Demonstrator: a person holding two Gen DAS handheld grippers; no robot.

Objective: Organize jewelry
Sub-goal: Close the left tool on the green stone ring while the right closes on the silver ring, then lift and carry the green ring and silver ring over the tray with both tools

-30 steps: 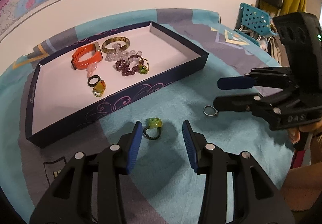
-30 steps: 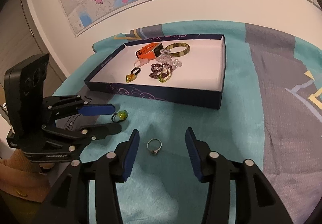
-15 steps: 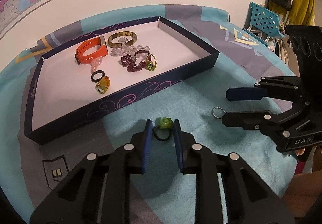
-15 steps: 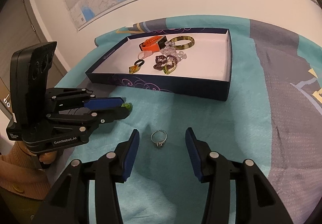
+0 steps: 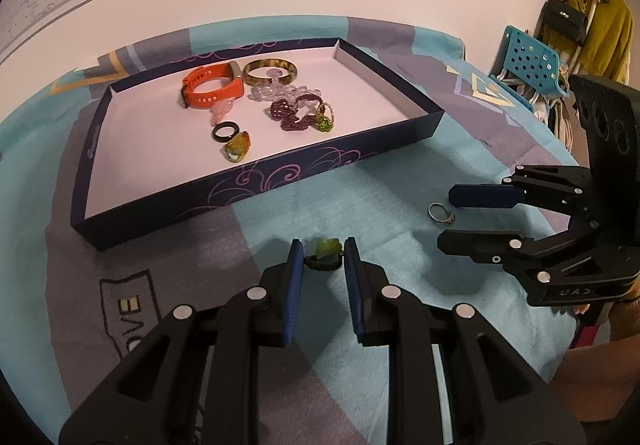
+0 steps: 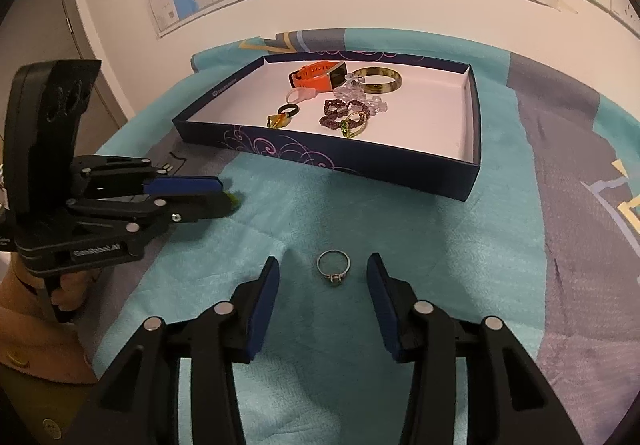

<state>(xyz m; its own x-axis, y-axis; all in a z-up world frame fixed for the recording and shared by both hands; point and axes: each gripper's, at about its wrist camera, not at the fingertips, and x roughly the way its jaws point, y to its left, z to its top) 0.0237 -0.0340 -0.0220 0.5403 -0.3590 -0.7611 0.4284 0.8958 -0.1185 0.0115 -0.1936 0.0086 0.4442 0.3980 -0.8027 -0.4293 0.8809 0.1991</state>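
A green-stone ring (image 5: 327,247) on a black band lies on the teal blanket, and my left gripper (image 5: 323,251) is shut on it, pads touching both sides. In the right wrist view the left gripper (image 6: 226,197) hides most of that ring. A silver ring (image 6: 335,278) lies flat between the pads of my right gripper (image 6: 324,265); its jaws are closing and still stand clear of the ring. The left wrist view shows the right gripper (image 5: 446,219) with the silver ring (image 5: 440,212) at its tips. The navy tray (image 5: 280,181) lies just beyond both.
In the tray (image 6: 340,159) lie an orange watch strap (image 5: 212,89), a bangle (image 5: 270,71), bead bracelets (image 5: 294,113) and a black ring (image 5: 224,131). A blue perforated chair (image 5: 528,61) and hanging clothes (image 5: 600,25) stand at the right. A hand (image 6: 68,293) holds the left gripper.
The left jaws closed from wide apart onto the green ring and shifted slightly toward the tray. The right jaws narrowed a little around the silver ring.
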